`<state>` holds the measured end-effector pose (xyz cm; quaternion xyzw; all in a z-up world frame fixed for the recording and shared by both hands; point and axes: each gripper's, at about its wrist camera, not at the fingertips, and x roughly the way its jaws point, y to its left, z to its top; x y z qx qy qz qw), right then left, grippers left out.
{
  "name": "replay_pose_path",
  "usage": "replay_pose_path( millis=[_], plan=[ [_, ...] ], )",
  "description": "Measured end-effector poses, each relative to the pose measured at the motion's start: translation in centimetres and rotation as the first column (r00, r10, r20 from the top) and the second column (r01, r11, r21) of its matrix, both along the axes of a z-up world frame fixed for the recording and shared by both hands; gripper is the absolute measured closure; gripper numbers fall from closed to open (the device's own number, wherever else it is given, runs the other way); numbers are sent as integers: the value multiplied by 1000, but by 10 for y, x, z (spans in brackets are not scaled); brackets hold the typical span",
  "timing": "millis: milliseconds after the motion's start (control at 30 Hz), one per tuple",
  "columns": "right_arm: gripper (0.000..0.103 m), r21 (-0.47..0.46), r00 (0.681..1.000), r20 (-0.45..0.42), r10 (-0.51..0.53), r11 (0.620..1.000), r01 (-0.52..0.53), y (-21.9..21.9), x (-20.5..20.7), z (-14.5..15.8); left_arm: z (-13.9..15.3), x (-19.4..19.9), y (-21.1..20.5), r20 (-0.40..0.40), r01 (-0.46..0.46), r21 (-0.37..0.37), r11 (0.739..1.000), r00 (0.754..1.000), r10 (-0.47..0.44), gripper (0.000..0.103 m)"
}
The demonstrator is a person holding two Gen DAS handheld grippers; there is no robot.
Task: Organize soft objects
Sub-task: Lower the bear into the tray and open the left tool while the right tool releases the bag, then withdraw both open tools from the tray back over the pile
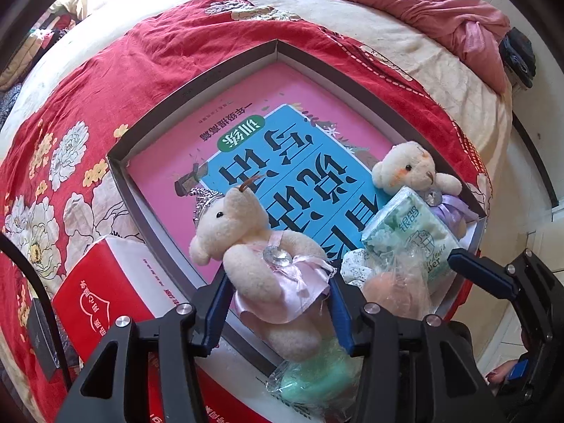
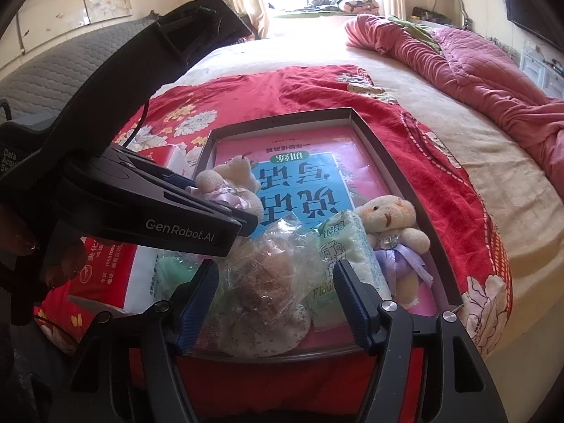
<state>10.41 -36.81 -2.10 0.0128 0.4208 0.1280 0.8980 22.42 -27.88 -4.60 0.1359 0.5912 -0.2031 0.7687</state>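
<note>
Here, the left hand-held gripper is seen clamped on the pink-dressed teddy bear — both blue fingers are pressed against the skirt, and the bear is held upright over the near edge of the shallow grey box. The box is laid on a red floral cover spread over the bed; its floor is covered by a pink and blue book. In the box's near right corner, a second teddy bear in a lilac dress is propped against the wall, with a green tissue pack touching it. The right hand-held gripper is shown with its fingers apart, set either side of a clear bag of soft items, gripping nothing. A mint-green wrapped object is visible just below the held bear. A red and white carton stands just beside the box, outside it.
</note>
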Motion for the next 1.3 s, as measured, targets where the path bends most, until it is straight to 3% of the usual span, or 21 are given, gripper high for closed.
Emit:
replay_pose_path(
  millis=[500,767,833,1300],
  plan=[
    [34,-44,1000,10,-18,999,18,-1,-2,5,7,-3,8,-5,-19,-44,999,1000,19,50],
    [33,-48,998,27,-51,998,52,-7,-4,11,12,-6,14,11,-30,-47,998,999,31,40],
    [27,-51,998,32,-60,997,62,-8,-4,12,15,-8,16,15,-35,-61,997,999,36,39],
    [26,-87,980,60,-190,977,195,-22,-6,25,47,-24,35,78,-66,-155,986,994,79,27]
  ],
)
